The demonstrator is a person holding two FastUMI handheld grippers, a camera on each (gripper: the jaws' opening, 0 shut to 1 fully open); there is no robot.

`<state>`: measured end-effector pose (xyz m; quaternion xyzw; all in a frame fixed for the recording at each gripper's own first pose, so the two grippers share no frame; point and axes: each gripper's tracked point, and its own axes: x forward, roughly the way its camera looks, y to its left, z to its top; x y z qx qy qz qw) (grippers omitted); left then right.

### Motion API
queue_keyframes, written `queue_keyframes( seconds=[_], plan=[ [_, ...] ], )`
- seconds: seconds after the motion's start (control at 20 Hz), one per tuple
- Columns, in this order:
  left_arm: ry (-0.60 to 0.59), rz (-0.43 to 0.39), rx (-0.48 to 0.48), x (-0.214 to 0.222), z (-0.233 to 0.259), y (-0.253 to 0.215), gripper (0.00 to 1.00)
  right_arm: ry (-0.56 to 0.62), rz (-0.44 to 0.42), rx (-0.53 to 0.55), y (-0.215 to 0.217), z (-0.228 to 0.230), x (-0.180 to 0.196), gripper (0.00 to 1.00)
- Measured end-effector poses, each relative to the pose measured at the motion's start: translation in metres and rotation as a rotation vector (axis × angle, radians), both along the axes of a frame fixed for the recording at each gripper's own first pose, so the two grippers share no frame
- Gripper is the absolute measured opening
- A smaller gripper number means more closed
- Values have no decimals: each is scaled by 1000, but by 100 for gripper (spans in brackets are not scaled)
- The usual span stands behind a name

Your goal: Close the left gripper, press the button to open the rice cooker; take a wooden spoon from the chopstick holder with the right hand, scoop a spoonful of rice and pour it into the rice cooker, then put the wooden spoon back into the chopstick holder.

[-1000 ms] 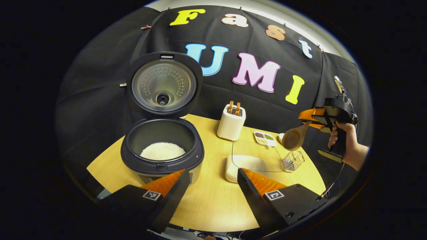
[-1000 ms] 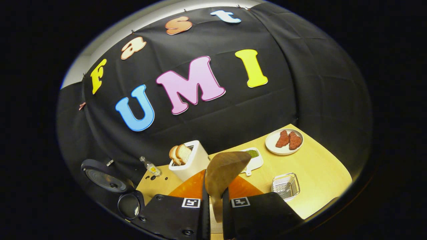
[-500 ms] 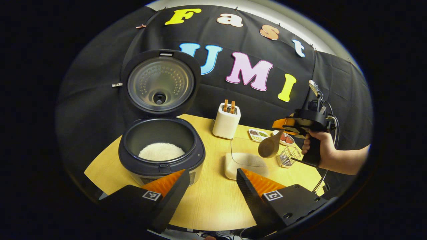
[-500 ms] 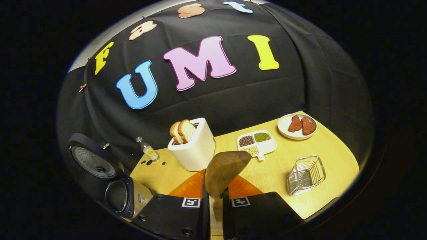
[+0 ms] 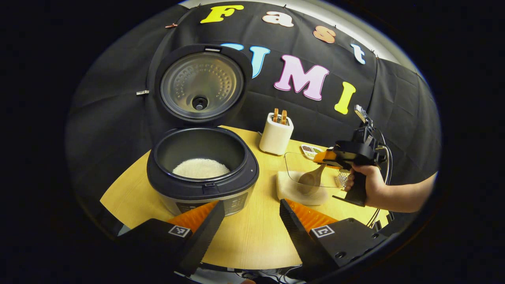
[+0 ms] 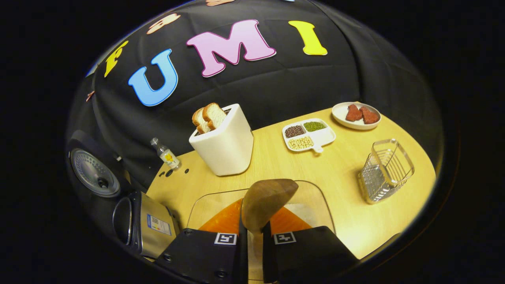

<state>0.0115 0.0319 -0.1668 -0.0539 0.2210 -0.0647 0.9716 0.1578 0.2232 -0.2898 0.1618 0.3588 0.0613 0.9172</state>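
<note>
Scooping step: right gripper [image 6: 252,236] is clamped on the wooden spoon [image 6: 266,203], bowl dipping into the clear rice container [image 5: 303,185] just right of the open rice cooker [image 5: 203,173]. Left gripper [image 5: 248,221] hangs released, fingers apart, near the cooker's front. Next move, prob.: drag bowl thru rice, lift level, carry w/o spilling.

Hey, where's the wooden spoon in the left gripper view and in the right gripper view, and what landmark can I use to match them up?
Left gripper view: the wooden spoon is right of centre, angled down from the right gripper into the glass rice container.
Right gripper view: its bowl is at bottom centre, its handle clamped between the fingers.
Shared landmark: the white toaster holding bread.
</note>
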Motion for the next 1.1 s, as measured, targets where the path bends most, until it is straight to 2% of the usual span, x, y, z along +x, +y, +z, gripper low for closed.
queue_keyframes(
  seconds=[0.3,0.55,0.75,1.1],
  plan=[
    [11,33,-27,-7,-7,7,95,83,-46,125,27,2,-2,19],
    [2,47,-27,-6,-3,12,95,152,-121,240,47,6,-3,19],
    [-21,59,-27,-5,7,16,95,163,-132,251,38,11,-3,19],
    [-50,66,-2,-8,17,21,95,197,-288,386,-11,30,-8,19]
  ],
)
